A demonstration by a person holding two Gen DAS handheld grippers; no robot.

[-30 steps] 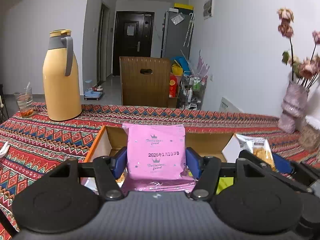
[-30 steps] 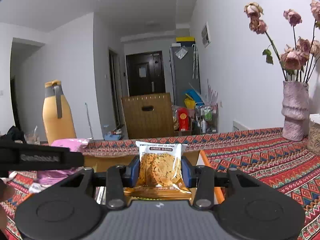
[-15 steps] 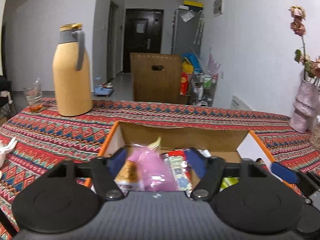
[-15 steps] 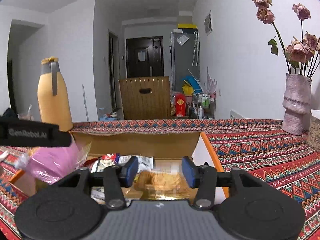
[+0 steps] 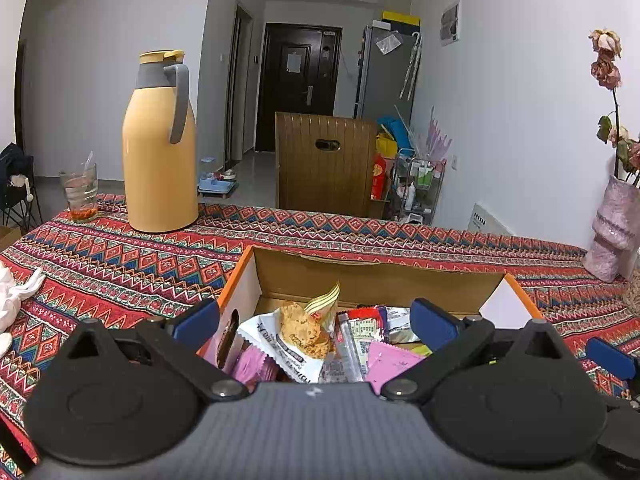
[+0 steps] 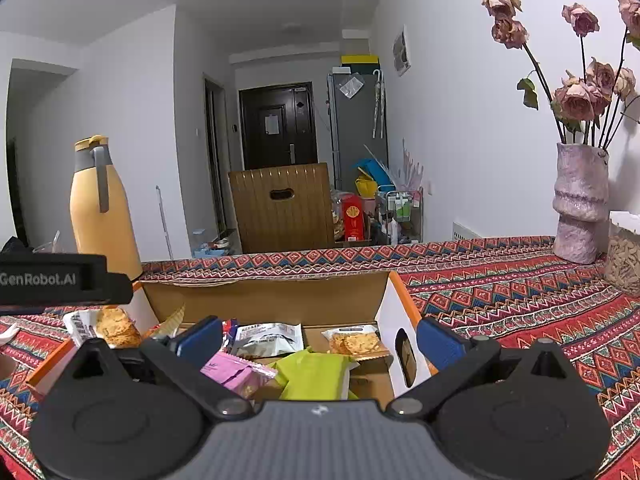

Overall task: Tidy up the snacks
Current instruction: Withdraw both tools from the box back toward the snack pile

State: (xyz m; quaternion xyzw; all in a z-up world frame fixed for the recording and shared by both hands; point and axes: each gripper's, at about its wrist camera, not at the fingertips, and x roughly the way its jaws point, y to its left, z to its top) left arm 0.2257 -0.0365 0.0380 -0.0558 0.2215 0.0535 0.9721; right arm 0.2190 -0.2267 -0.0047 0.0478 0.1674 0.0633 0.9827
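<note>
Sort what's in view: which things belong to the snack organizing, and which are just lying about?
Part of the job:
- cardboard box
- pink packet
- cookie packet
- green packet
- left gripper, open
- right gripper, open

Lying about:
- yellow thermos
- glass
- vase of dried roses
- wooden chair

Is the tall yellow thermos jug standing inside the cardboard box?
No, the tall yellow thermos jug stands on the patterned tablecloth, well behind and left of the cardboard box.

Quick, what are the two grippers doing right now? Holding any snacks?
Left gripper: open, jaws just opened, holding nothing, over the cardboard box.
Right gripper: open, jaws just opened, holding nothing.
</note>
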